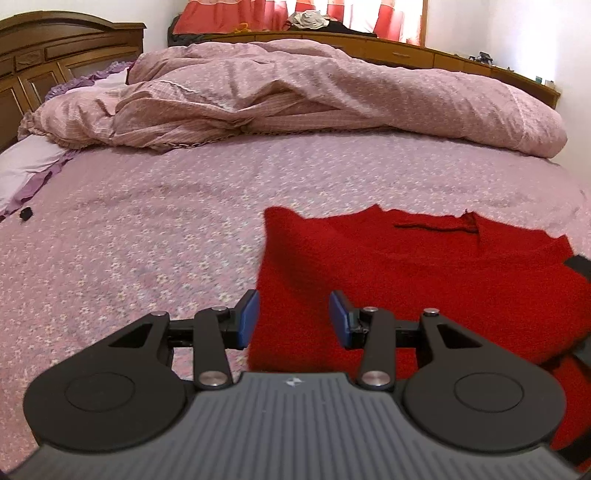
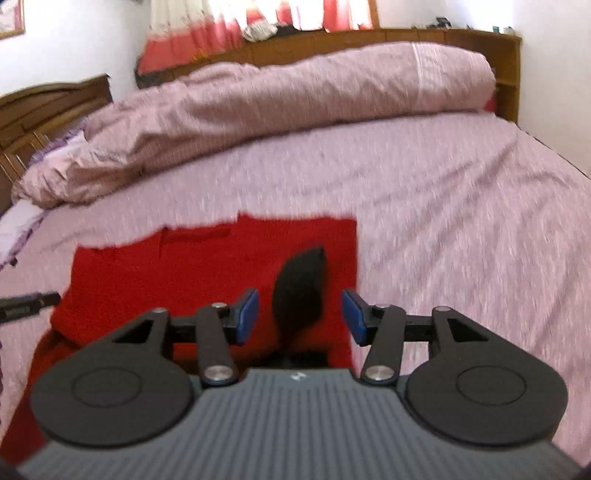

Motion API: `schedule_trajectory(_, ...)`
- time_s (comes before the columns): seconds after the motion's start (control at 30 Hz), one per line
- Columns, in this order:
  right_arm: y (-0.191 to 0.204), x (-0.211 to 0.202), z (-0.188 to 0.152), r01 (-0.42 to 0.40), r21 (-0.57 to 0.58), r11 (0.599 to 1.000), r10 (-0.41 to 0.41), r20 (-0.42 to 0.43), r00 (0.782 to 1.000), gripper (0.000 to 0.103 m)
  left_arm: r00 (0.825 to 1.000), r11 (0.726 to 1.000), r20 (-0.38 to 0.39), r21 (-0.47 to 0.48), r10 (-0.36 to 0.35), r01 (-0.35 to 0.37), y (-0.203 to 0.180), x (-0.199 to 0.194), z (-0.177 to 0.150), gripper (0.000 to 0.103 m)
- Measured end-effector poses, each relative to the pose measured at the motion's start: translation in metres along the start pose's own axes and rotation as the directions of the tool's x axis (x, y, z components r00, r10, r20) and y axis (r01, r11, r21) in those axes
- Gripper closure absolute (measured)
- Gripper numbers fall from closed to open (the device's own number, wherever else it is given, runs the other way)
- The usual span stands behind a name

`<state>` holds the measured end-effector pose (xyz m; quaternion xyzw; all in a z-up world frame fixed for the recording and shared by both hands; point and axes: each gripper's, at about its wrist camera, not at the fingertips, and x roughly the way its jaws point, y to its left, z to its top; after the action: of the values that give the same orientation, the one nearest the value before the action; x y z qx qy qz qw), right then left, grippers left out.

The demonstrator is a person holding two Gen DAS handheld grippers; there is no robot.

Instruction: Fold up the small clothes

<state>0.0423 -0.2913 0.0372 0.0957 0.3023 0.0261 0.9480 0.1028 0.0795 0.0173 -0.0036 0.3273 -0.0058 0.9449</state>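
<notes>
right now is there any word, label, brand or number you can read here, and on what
No readable words or numbers in either view.
Left tool: small white emblem on its grey body, a mark, no letters.
Right tool: the same emblem, blurred.
Black bar at the right view's left edge: faint print, too blurred to read.
Red garment: no label showing.

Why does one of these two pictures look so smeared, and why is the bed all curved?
Right wrist view: motion blur streaks the pink floral bedsheet and the red knitted garment, though the right gripper stays sharp. Left wrist view: mostly crisp. Both views: the fisheye lens bows the bed's edges, and the bright curtained window is washed out.
</notes>
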Motion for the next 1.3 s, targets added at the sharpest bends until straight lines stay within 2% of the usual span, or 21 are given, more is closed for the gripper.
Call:
schedule_trajectory(0.07,-0.009,0.020,0.010,-0.042,0.001,0.999,0.042,-0.021,0.999,0.040,1.000,1.000,-0.002,-0.001,-0.014,0.014,-0.004,0.003,0.003,0.055)
schedule_trajectory(0.17,-0.021,0.050,0.021,-0.057,0.035,0.998,0.060,-0.079,0.995,0.039,0.999,1.000,-0.017,0.006,-0.027,0.027,-0.011,0.012,0.006,0.055)
schedule_trajectory(0.27,-0.030,0.077,0.028,-0.146,0.102,0.984,0.161,-0.160,0.974,0.039,0.999,0.999,-0.031,0.001,-0.045,0.045,-0.015,0.021,0.007,0.055)
schedule_trajectory(0.33,-0.029,0.087,0.028,-0.172,0.109,0.979,0.191,-0.198,0.962,0.041,0.997,0.998,-0.036,0.001,-0.061,0.061,-0.018,0.027,0.007,0.055)
schedule_trajectory(0.37,-0.026,0.091,0.029,-0.175,0.093,0.980,0.192,-0.216,0.957,0.062,0.997,0.998,-0.040,0.005,-0.062,0.063,-0.019,0.031,0.006,0.055)
schedule_trajectory(0.4,-0.021,0.091,0.029,-0.181,0.069,0.981,0.192,-0.230,0.954,0.094,0.997,0.998,-0.039,0.011,-0.063,0.063,-0.021,0.033,0.006,0.055)
schedule_trajectory(0.47,-0.011,0.081,0.031,-0.173,0.021,0.985,0.174,-0.183,0.968,0.093,0.999,0.999,-0.005,0.033,-0.040,0.040,-0.024,0.035,0.004,0.055)
schedule_trajectory(0.53,-0.005,0.064,0.036,-0.160,-0.008,0.987,0.159,-0.067,0.985,0.093,0.999,0.998,0.048,0.058,-0.017,0.014,-0.027,0.034,0.003,0.055)
schedule_trajectory(0.6,-0.007,0.054,0.040,-0.124,0.040,0.991,0.123,0.028,0.992,0.093,0.998,0.997,0.068,0.076,0.005,-0.011,-0.029,0.039,0.004,0.055)
schedule_trajectory(0.63,-0.009,0.057,0.040,-0.084,0.053,0.995,0.082,0.041,0.996,0.093,0.998,0.996,0.062,0.086,0.010,-0.015,-0.031,0.044,0.006,0.055)
schedule_trajectory(0.7,-0.015,0.074,0.037,-0.018,0.074,0.997,0.017,0.005,1.000,0.093,0.999,0.993,0.045,0.115,0.022,-0.028,-0.034,0.057,0.007,0.055)
schedule_trajectory(0.77,-0.023,0.095,0.029,0.016,0.109,0.994,-0.009,-0.067,0.998,0.092,0.998,0.986,0.019,0.160,0.052,-0.054,-0.038,0.073,0.006,0.055)
schedule_trajectory(0.83,-0.027,0.108,0.022,0.023,0.121,0.992,-0.009,-0.117,0.993,0.090,0.996,0.975,0.031,0.207,0.079,-0.084,-0.042,0.083,0.004,0.050)
schedule_trajectory(0.93,-0.036,0.106,0.020,-0.010,0.183,0.983,0.030,-0.107,0.994,0.087,0.994,0.957,0.038,0.265,0.107,-0.113,-0.048,0.091,0.006,0.048)
schedule_trajectory(1.0,-0.042,0.099,0.022,-0.030,0.211,0.977,0.054,-0.112,0.992,0.080,0.994,0.959,0.037,0.261,0.107,-0.113,-0.046,0.094,0.007,0.048)
schedule_trajectory(1.07,-0.048,0.088,0.022,-0.034,0.211,0.977,0.056,-0.102,0.993,0.077,0.995,0.964,0.035,0.244,0.098,-0.104,-0.043,0.094,0.008,0.048)
schedule_trajectory(1.17,-0.055,0.076,0.016,-0.051,0.217,0.975,0.076,-0.110,0.991,0.059,0.996,0.974,0.028,0.209,0.082,-0.086,-0.038,0.086,0.011,0.048)
schedule_trajectory(1.2,-0.055,0.080,0.016,-0.056,0.217,0.975,0.084,-0.121,0.989,0.058,0.997,0.978,0.025,0.191,0.075,-0.079,-0.036,0.083,0.012,0.047)
schedule_trajectory(1.23,-0.054,0.082,0.014,-0.059,0.205,0.977,0.088,-0.135,0.987,0.059,0.998,0.982,0.023,0.176,0.064,-0.067,-0.035,0.079,0.012,0.047)
schedule_trajectory(1.27,-0.051,0.082,0.011,-0.055,0.177,0.983,0.080,-0.140,0.987,0.066,0.999,0.985,0.017,0.165,0.051,-0.053,-0.033,0.075,0.012,0.047)
schedule_trajectory(1.3,-0.047,0.079,0.009,-0.047,0.137,0.989,0.065,-0.129,0.989,0.086,0.998,0.984,0.006,0.171,0.057,-0.057,-0.033,0.075,0.011,0.047)
